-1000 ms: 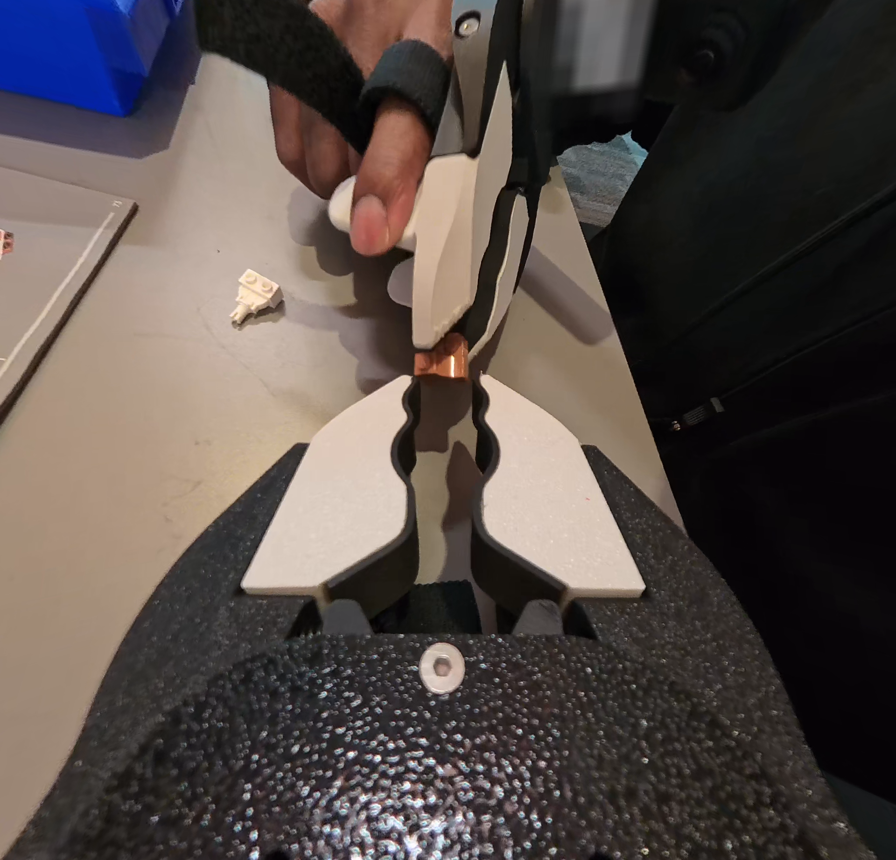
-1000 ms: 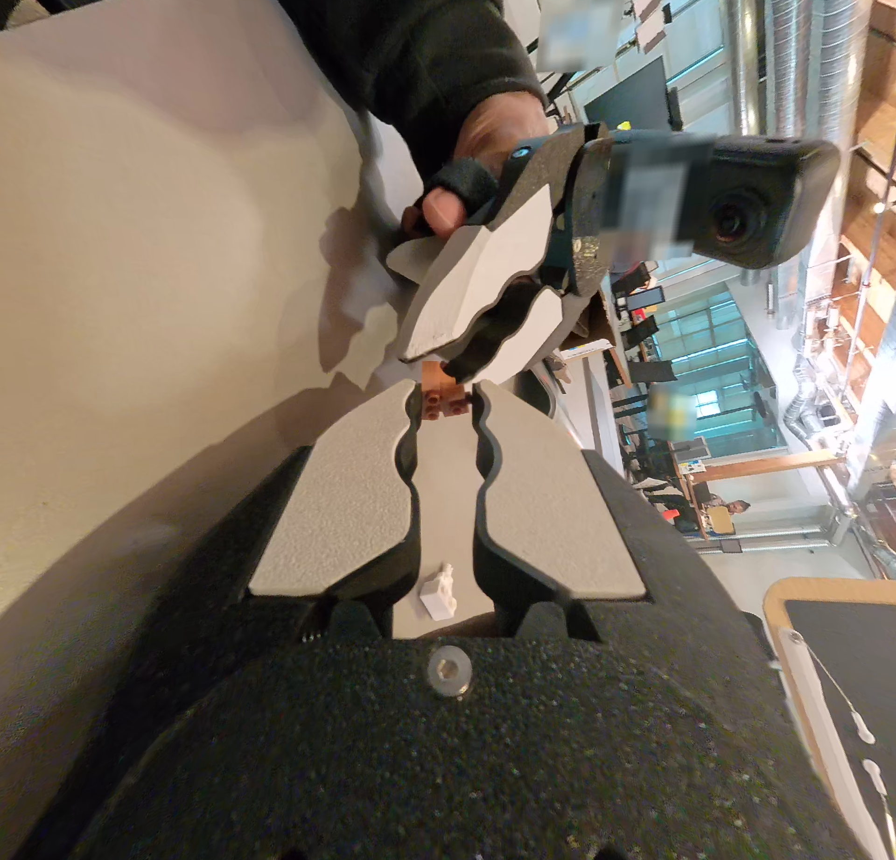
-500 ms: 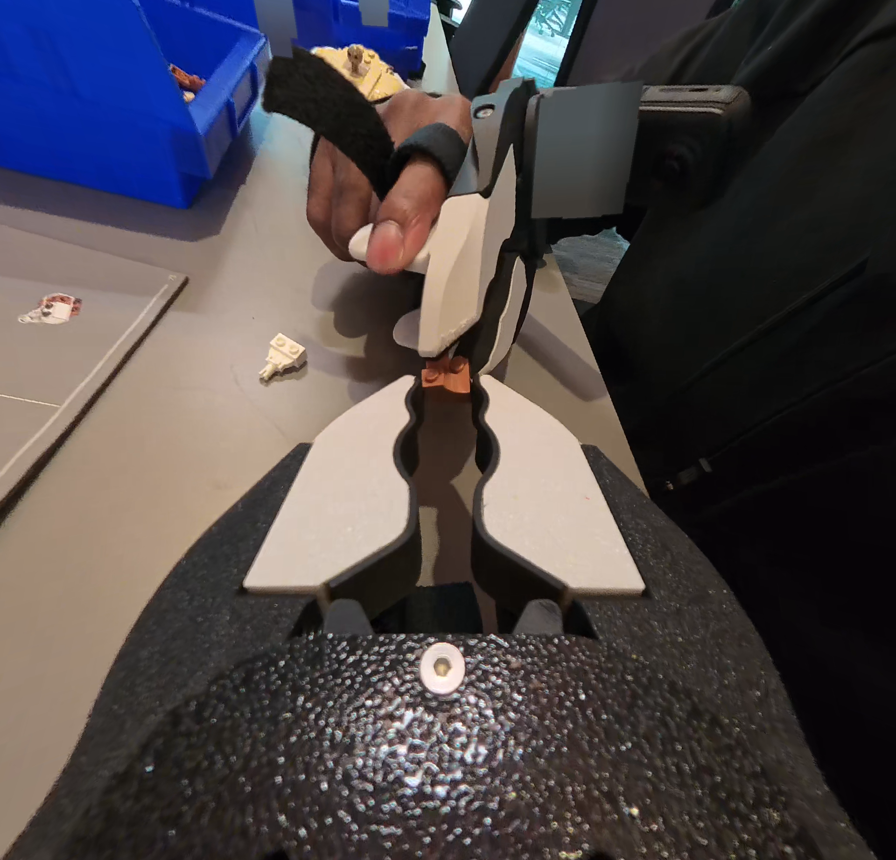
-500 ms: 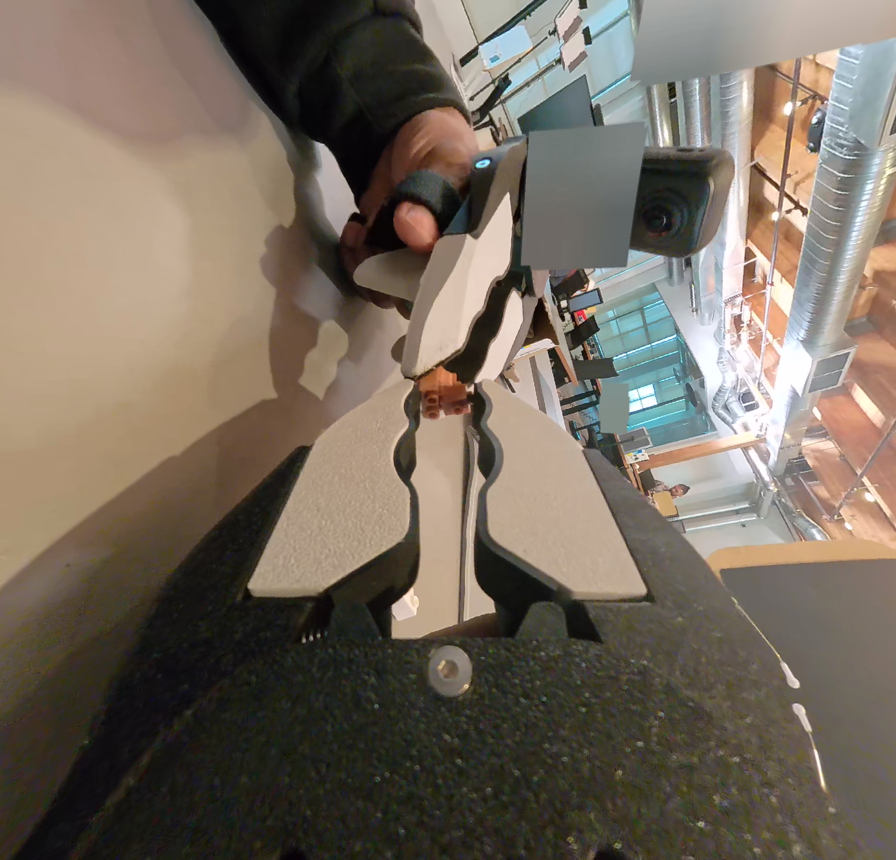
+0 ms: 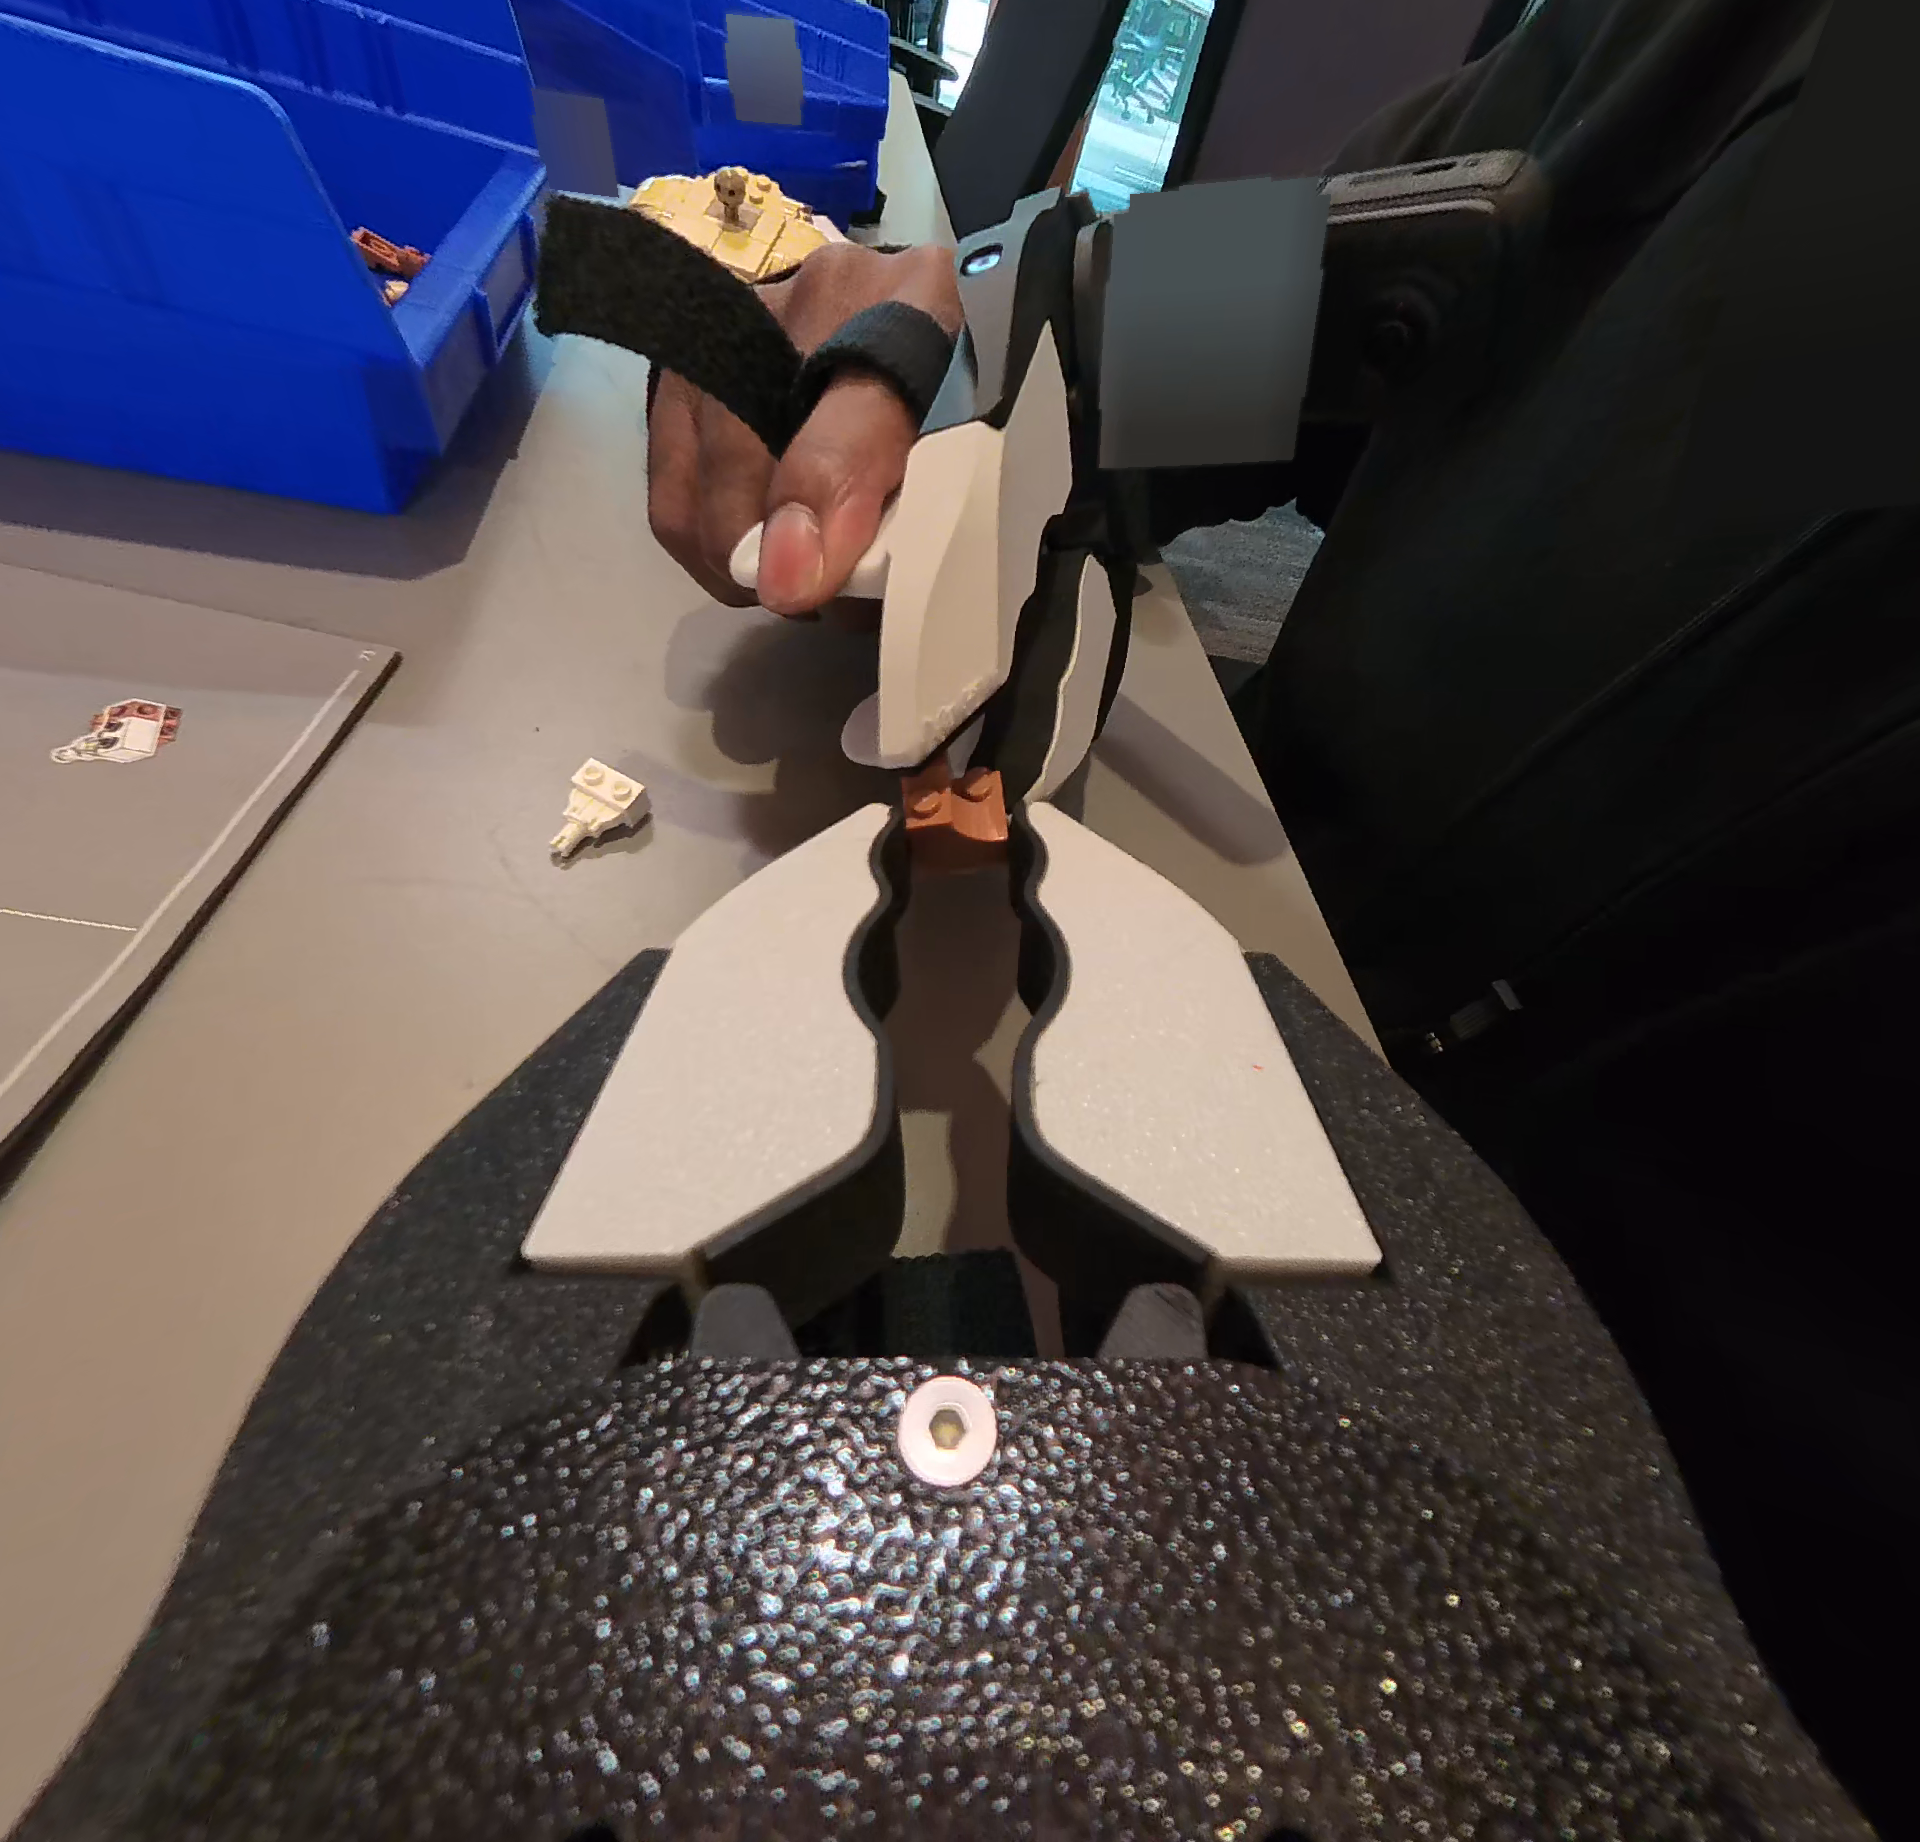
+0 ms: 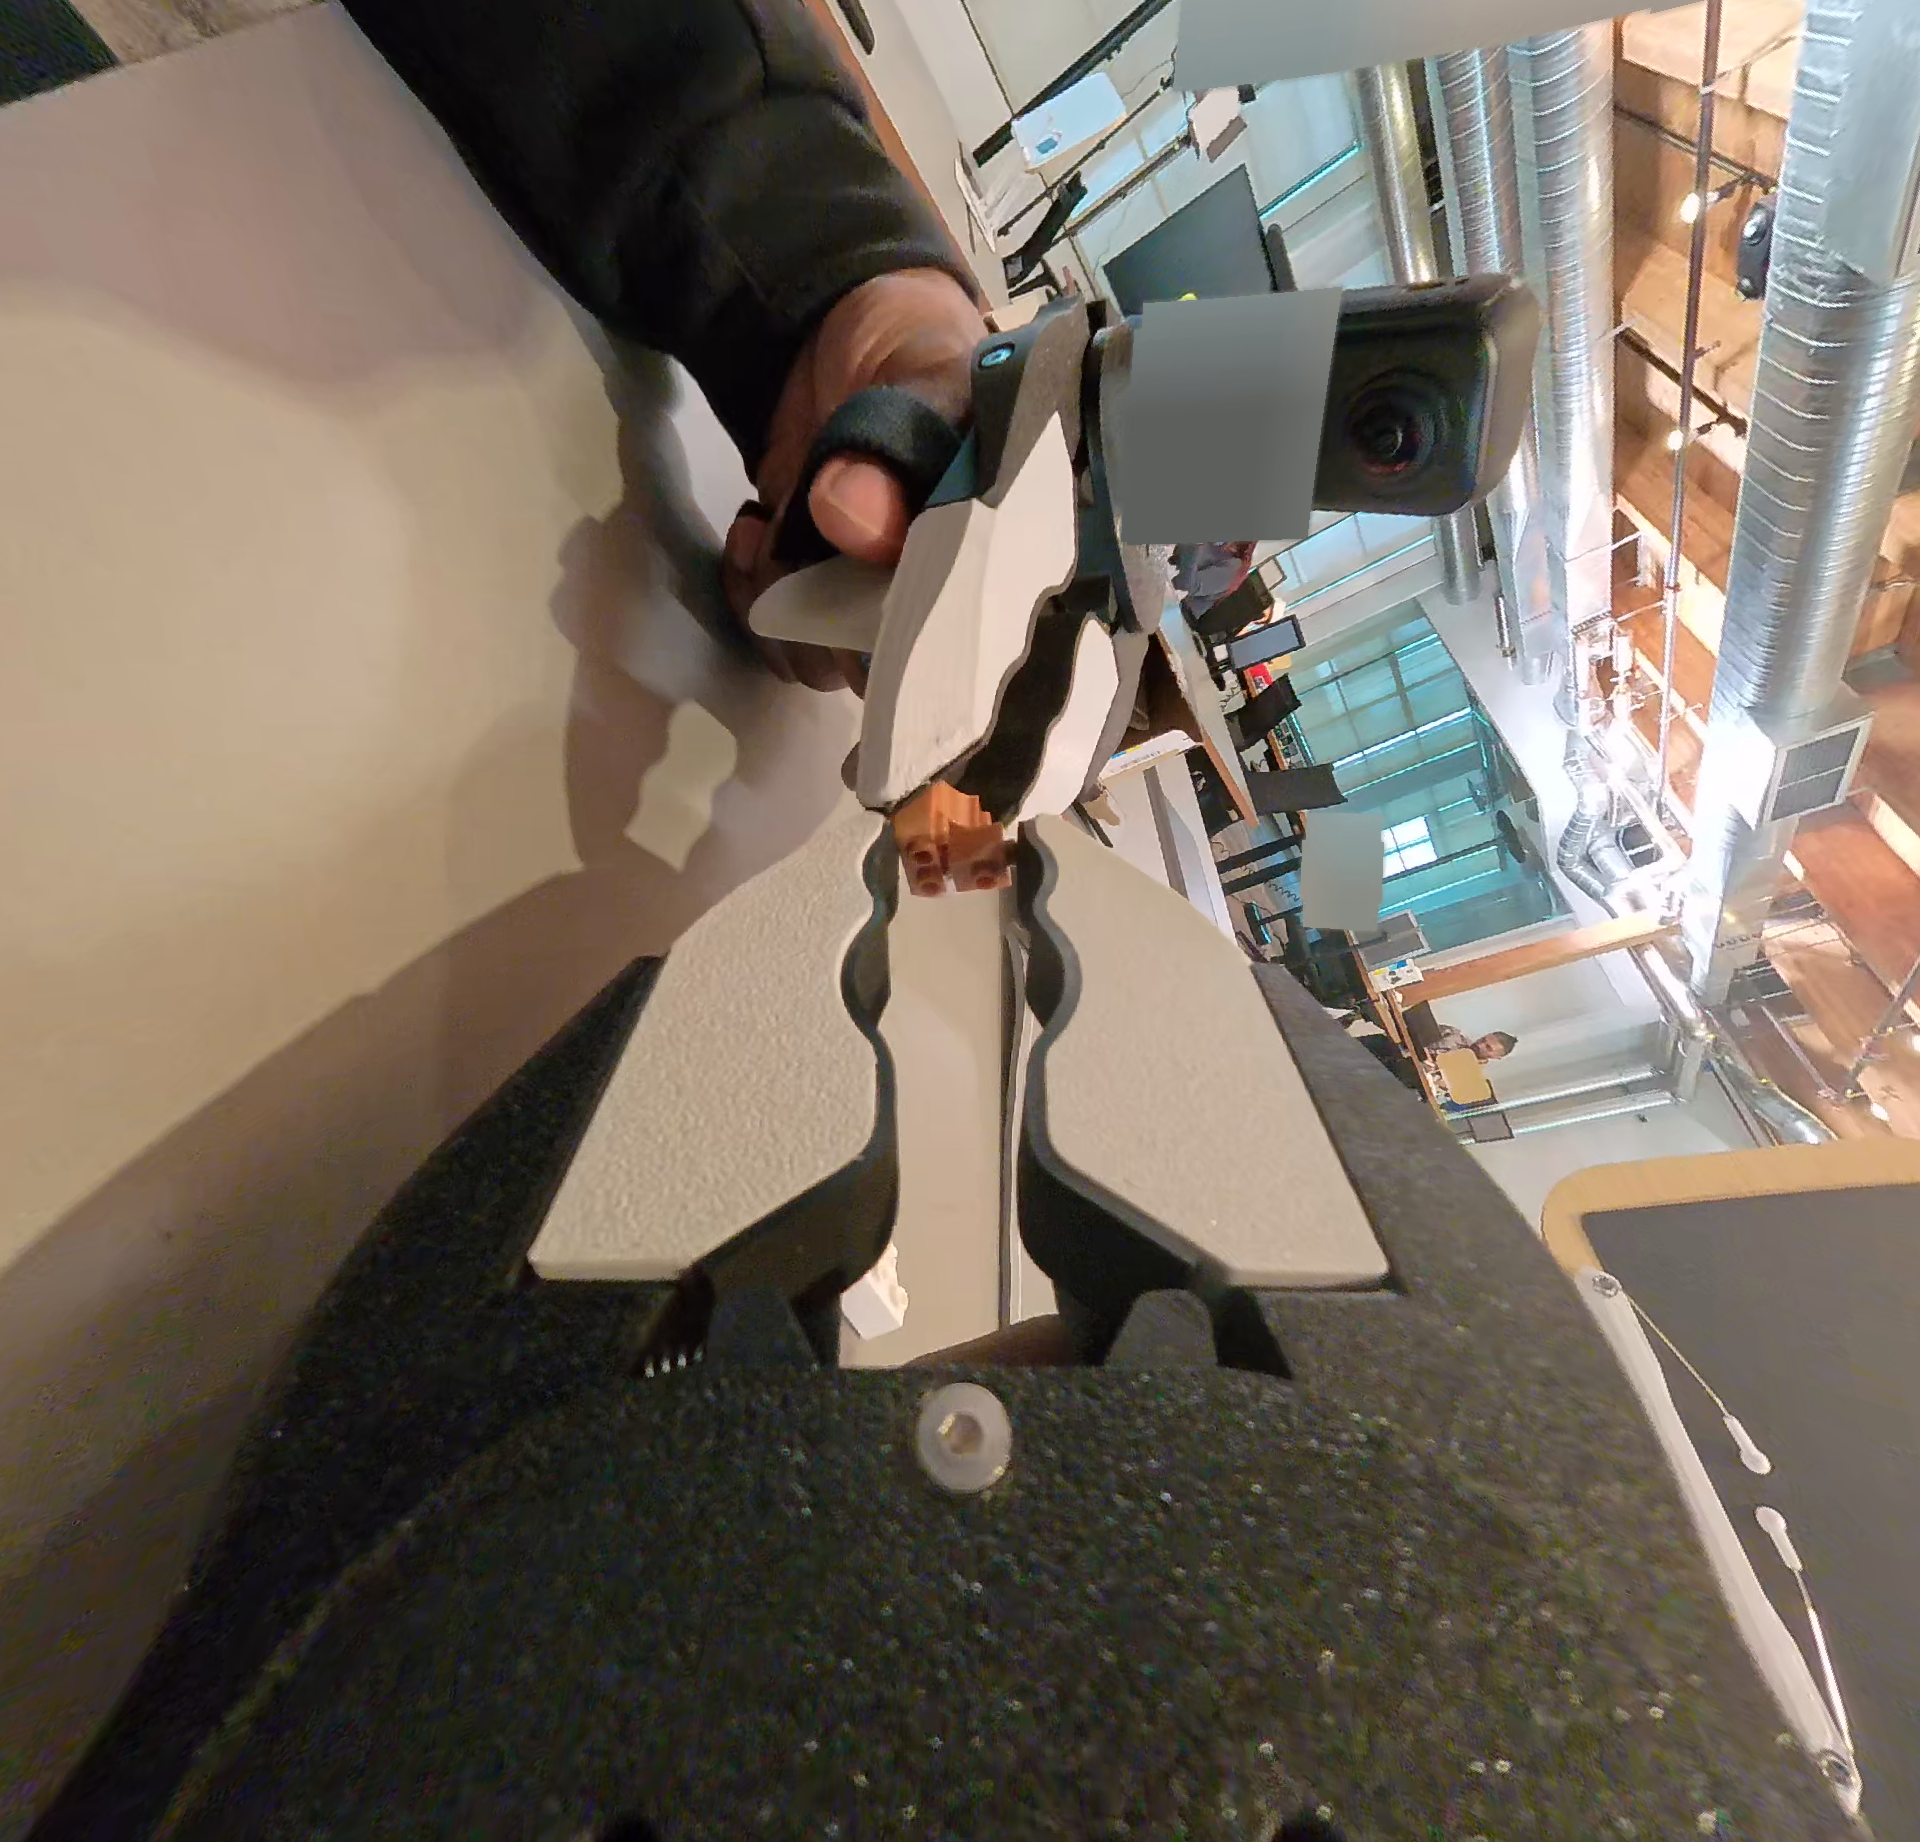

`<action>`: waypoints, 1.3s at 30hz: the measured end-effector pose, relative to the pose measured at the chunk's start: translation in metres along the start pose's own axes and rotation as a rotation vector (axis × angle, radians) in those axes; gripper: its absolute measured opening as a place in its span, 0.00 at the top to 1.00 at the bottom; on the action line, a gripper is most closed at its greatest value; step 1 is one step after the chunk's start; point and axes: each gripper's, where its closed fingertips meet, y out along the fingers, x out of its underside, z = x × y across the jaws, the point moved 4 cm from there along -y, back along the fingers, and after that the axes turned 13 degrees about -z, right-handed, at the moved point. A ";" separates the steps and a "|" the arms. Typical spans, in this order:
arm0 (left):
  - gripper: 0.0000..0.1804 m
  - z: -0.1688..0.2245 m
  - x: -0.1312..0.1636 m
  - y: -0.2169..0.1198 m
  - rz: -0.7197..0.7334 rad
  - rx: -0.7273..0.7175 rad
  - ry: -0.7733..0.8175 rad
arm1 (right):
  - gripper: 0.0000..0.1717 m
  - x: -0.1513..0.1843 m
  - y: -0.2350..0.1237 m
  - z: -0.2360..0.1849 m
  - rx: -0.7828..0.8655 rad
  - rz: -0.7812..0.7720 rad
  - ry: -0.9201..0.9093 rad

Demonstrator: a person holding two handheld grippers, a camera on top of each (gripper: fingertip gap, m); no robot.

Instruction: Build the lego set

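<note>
You have both grippers nose to nose above the table (image 5: 343, 961), sharing one small brown brick piece (image 5: 954, 818). Your left gripper (image 5: 954, 836) has its jaws narrow, pads pressed on the piece's sides; your right gripper (image 6: 951, 862) pinches the same piece (image 6: 956, 852) from the opposite end, jaws narrow too. Held off the surface like this, each end is braced against the other. A white piece (image 5: 601, 803) lies loose nearby, and blue bins (image 5: 260, 265) stand behind.
</note>
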 end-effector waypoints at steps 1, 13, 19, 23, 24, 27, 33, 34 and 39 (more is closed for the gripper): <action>0.90 0.000 0.000 0.000 0.001 0.002 0.002 | 0.88 0.000 0.000 0.000 -0.001 -0.001 0.000; 0.90 0.006 -0.002 -0.001 0.013 0.016 0.050 | 0.89 -0.007 -0.002 0.001 -0.031 -0.017 0.006; 0.90 0.006 -0.004 -0.002 0.032 0.016 0.052 | 0.89 -0.007 -0.002 0.002 -0.004 -0.001 0.005; 0.90 0.006 -0.004 -0.002 0.031 0.000 0.068 | 0.87 -0.006 -0.001 0.002 0.018 0.007 0.002; 0.90 0.006 -0.004 -0.002 0.030 -0.004 0.070 | 0.87 -0.006 -0.001 0.001 0.018 0.005 0.002; 0.90 0.005 -0.005 -0.002 0.038 -0.007 0.072 | 0.87 -0.005 -0.001 0.002 0.026 0.002 0.002; 0.90 0.004 -0.006 -0.002 0.045 -0.014 0.056 | 0.89 -0.005 -0.002 0.004 0.056 -0.015 -0.027; 0.90 0.004 -0.006 -0.002 0.048 -0.010 0.052 | 0.89 -0.005 -0.003 0.005 0.064 -0.017 -0.039; 0.90 0.005 -0.007 -0.002 0.045 -0.010 0.054 | 0.89 -0.007 -0.004 0.004 0.082 -0.021 -0.071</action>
